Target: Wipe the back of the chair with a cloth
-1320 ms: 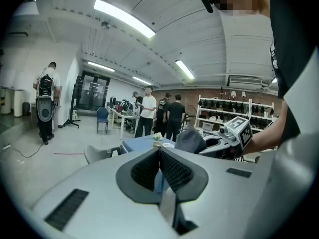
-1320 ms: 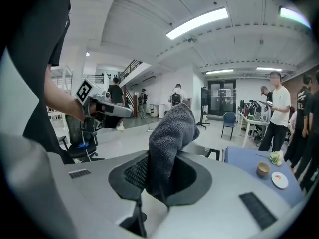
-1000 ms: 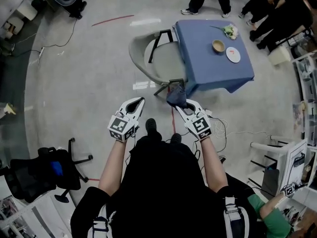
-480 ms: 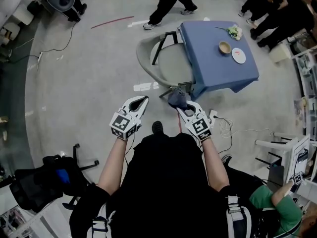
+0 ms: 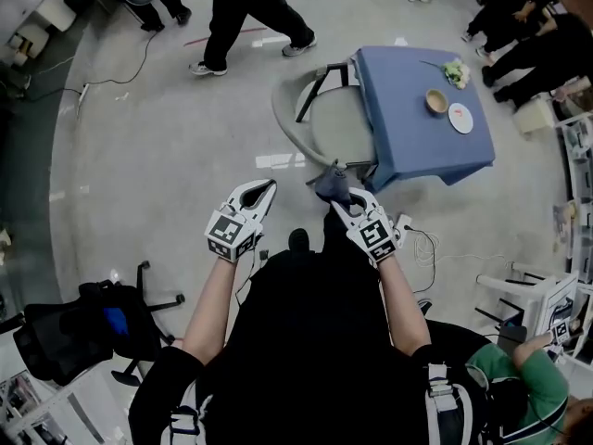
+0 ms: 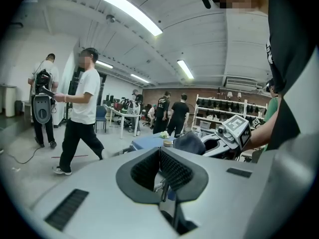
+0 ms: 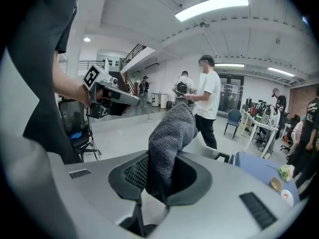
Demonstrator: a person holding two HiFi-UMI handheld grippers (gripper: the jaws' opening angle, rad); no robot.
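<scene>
The grey chair (image 5: 298, 123) stands ahead of me, its curved back towards me and its seat tucked against the blue-clothed table (image 5: 408, 128). A dark grey cloth (image 5: 329, 184) bunches out of my right gripper (image 5: 341, 199), which is shut on it a short way from the chair's near corner. In the right gripper view the cloth (image 7: 170, 133) rises from between the jaws, with part of the pale chair (image 7: 205, 148) behind it. My left gripper (image 5: 261, 189) hovers level with the right one, left of the chair, shut and holding nothing (image 6: 160, 164).
A bowl (image 5: 436, 101), a plate (image 5: 460, 118) and flowers (image 5: 454, 70) sit on the table. A person (image 5: 246, 3) walks past beyond the chair. A black office chair (image 5: 79, 327) stands at my left. Cables (image 5: 422, 241) lie on the floor and white shelving (image 5: 533, 295) stands at my right.
The chair and table sit slightly further right and nearer in view. A person has walked leftwards behind the chair. Both grippers keep their pose, the right still holding the cloth.
</scene>
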